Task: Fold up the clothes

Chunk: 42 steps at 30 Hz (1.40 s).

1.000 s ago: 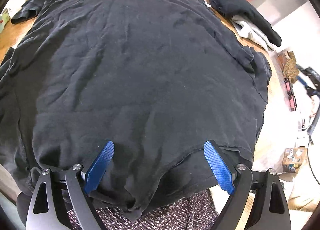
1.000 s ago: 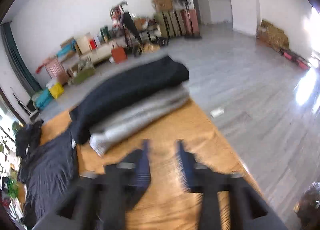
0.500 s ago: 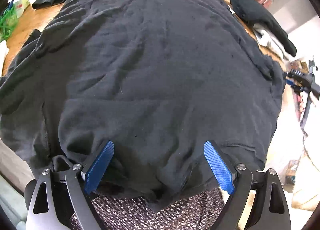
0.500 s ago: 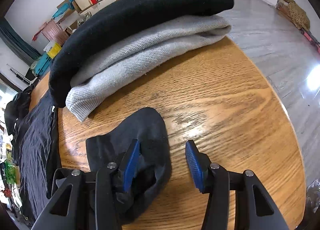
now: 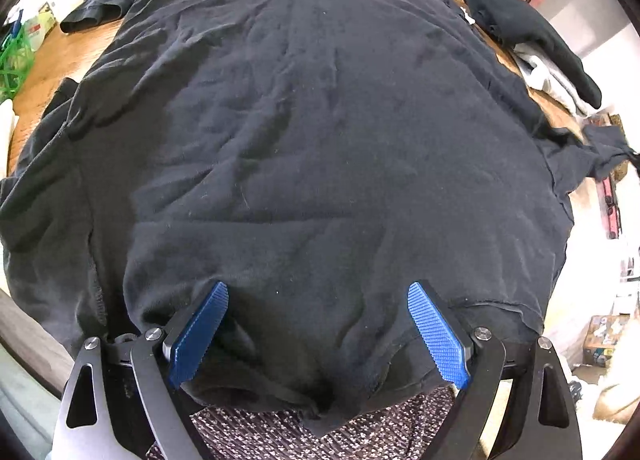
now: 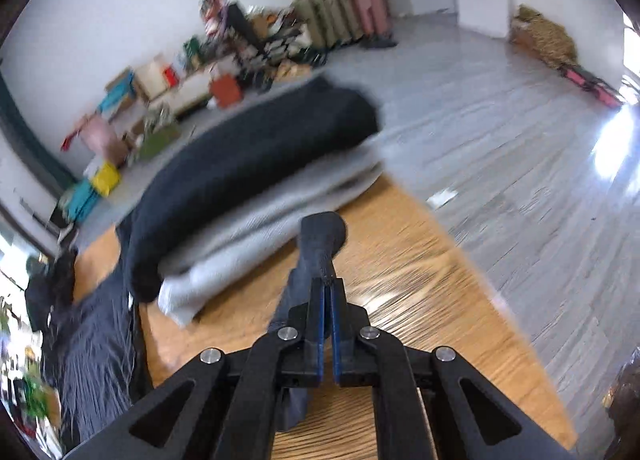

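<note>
Under the left gripper [image 5: 318,334], jaws spread and empty, the black shirt [image 5: 304,132] lies flat across the table [image 5: 68,56], likely laid out for folding. Right view, blurred: right gripper [image 6: 329,292], just closed, pinches the shirt's sleeve [image 6: 322,238], lifted off the wood, probably to fold inward.

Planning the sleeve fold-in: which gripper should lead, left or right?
Right. Its jaws have just closed on the sleeve, lifted off the table and ready to carry over. The left gripper sits open over the shirt hem, gripping nothing; it can at best pin the cloth.
</note>
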{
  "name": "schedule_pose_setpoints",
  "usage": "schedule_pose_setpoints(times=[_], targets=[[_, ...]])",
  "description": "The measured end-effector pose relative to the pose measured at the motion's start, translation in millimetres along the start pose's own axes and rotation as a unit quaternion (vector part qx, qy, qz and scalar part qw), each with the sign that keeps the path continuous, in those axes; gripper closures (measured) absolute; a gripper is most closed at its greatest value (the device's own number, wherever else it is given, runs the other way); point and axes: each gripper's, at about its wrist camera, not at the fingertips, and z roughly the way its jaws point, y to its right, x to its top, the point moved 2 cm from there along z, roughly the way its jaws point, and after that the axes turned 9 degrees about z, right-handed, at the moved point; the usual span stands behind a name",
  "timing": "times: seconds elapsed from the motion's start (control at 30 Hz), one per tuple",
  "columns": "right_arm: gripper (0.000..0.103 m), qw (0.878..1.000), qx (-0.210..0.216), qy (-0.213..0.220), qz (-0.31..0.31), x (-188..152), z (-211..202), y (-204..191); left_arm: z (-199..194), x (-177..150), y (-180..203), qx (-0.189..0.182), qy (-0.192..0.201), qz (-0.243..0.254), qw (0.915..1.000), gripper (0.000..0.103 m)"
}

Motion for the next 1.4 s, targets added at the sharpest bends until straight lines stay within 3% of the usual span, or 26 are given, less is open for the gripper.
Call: schedule_pose_setpoints(times=[0.1,0.3,0.37,0.4,0.43,0.63,0.93,1.1,1.27,1.3,1.33,1.4], targets=[[0.099,0.999,-0.020,0.030,0.034,19,-13,20,0,-1,1,0.008,-0.001,0.006,0.9999,0.011],[0.097,0.996,-0.028,0.050,0.074,30,-31,51,4,6,11,0.013,0.000,0.009,0.9999,0.011],[0.084,0.996,-0.029,0.046,0.074,30,-29,53,4,6,12,0.016,0.000,0.011,0.9998,0.011],[0.066,0.996,-0.027,0.040,0.073,28,-27,53,4,6,13,0.017,0.000,0.012,0.9998,0.011],[0.061,0.996,-0.025,0.034,0.072,27,-24,53,4,6,13,0.018,0.001,0.013,0.9998,0.011],[0.051,0.998,-0.032,-0.002,0.053,6,-5,55,3,6,16,0.025,-0.001,0.018,0.9995,0.011],[0.052,0.993,-0.084,-0.085,0.021,-57,31,84,4,5,23,0.040,-0.005,0.034,0.9986,0.010],[0.054,0.989,-0.119,-0.086,0.019,-57,46,89,3,4,26,0.050,-0.006,0.039,0.9980,0.010],[0.045,0.988,-0.124,-0.087,0.043,-45,56,100,7,10,33,0.056,-0.008,0.040,0.9976,0.009],[0.051,0.987,-0.128,-0.088,0.038,-44,57,99,8,11,35,0.057,-0.009,0.041,0.9975,0.009],[0.072,0.988,-0.127,-0.090,0.026,-43,58,95,9,10,36,0.058,-0.009,0.042,0.9974,0.009],[0.091,0.990,-0.101,-0.099,0.019,-40,58,87,9,10,39,0.060,-0.010,0.043,0.9972,0.008]])
